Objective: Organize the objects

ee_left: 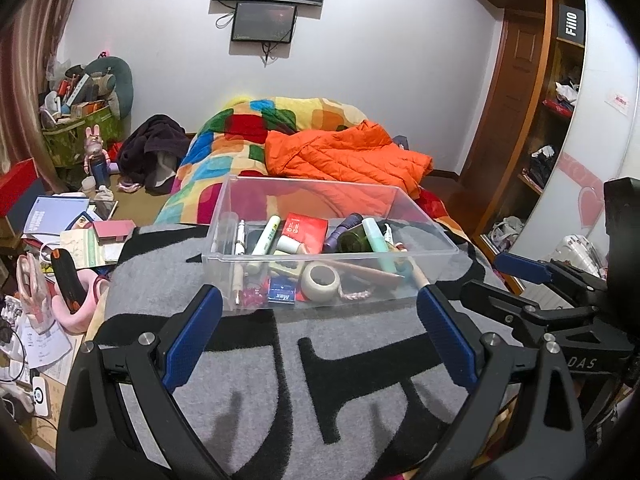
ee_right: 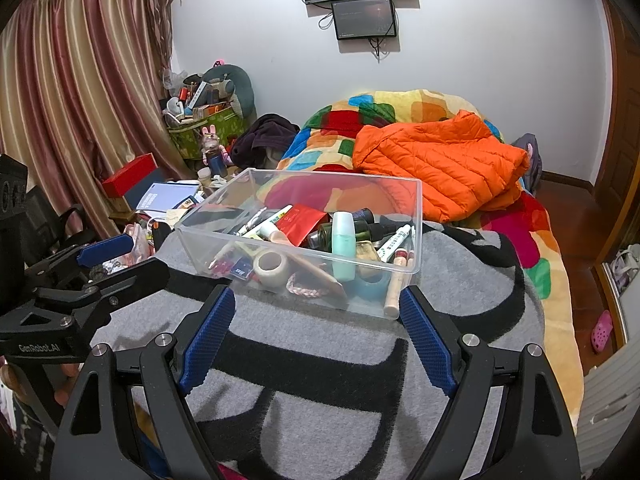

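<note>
A clear plastic bin point(ee_left: 432, 240) point(ee_right: 416, 220) rests on a grey and black blanket point(ee_left: 256, 368) point(ee_right: 320, 380) on the bed. Inside lie several small items: a roll of white tape point(ee_left: 320, 281) point(ee_right: 272, 266), a red packet point(ee_left: 305, 229) point(ee_right: 301, 219), a mint green bottle point(ee_right: 344, 244), marker pens point(ee_left: 265, 236), a blue eraser point(ee_left: 283, 295) and a pink braided cord point(ee_right: 306, 290). My left gripper point(ee_left: 318, 300) hovers open just in front of the bin, nothing between its blue pads. My right gripper point(ee_right: 316, 306) is open too, empty, at the bin's near wall.
An orange puffer jacket point(ee_left: 344, 156) point(ee_right: 440, 160) lies on a multicoloured quilt point(ee_left: 224, 148) behind the bin. Books and clutter fill a low surface at the left point(ee_left: 72, 236). A wooden wardrobe point(ee_left: 532, 120) stands right; curtains point(ee_right: 72, 100) hang left.
</note>
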Available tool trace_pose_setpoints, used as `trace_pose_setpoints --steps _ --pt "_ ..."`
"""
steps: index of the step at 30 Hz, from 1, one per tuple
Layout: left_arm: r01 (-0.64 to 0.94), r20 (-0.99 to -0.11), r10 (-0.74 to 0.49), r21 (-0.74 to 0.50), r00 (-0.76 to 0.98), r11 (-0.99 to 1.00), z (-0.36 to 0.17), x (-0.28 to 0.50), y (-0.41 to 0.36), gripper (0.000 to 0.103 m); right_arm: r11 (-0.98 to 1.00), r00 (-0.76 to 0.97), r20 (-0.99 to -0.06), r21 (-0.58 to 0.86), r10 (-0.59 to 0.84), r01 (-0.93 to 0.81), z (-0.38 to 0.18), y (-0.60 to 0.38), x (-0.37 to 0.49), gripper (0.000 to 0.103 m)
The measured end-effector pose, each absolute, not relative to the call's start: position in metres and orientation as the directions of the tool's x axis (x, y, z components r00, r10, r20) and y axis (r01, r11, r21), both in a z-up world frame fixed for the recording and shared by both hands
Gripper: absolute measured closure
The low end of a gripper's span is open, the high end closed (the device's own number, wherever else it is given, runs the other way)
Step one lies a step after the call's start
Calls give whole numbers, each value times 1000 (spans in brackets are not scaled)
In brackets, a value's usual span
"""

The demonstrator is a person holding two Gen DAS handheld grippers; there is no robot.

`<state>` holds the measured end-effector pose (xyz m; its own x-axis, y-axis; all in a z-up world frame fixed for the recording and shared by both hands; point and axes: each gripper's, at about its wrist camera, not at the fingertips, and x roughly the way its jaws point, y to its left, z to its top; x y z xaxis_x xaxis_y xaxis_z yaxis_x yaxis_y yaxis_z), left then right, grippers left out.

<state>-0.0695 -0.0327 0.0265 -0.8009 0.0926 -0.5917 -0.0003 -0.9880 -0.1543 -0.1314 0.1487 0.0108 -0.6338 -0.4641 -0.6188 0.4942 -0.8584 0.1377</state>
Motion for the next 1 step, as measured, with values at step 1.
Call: trace_pose_setpoints --steps 1 --pt "2 -592 91 -155 -801 -988 26 -69 -33 4 -858 -634 -619 137 -464 494 11 148 -131 21"
